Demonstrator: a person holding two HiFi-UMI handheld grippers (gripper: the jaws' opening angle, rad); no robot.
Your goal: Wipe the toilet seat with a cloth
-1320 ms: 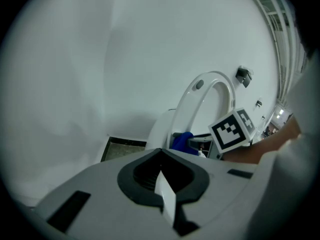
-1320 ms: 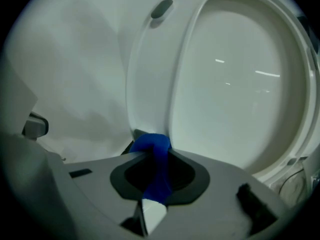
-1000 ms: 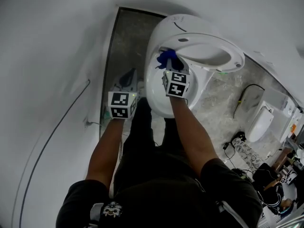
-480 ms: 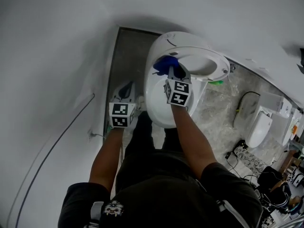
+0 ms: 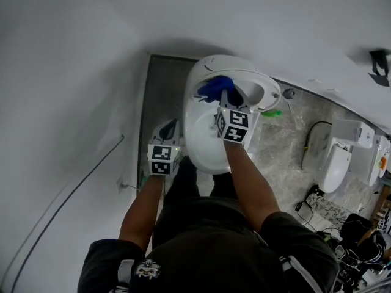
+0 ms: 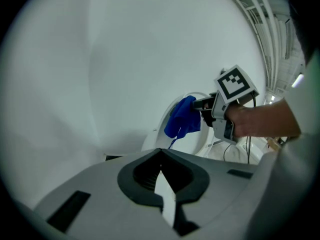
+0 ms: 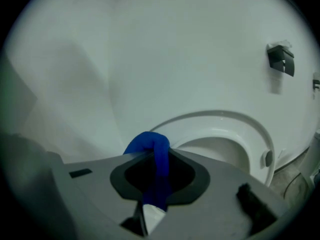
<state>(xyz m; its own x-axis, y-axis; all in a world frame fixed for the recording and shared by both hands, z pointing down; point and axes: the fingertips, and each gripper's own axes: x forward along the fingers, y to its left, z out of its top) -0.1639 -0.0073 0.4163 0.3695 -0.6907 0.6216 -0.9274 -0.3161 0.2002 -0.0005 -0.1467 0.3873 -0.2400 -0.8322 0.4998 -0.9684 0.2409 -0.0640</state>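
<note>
The right claw is closed on the blue cloth, which hangs at the left edge of the toilet seat; the left claw is closed on nothing, left of the toilet bowl. I think only a narrow fold is pinched; hard rubbing may pull the cloth free into the bowl.

Head view steeply down, both gripper views angled toward wall, all three share the toilet
</note>
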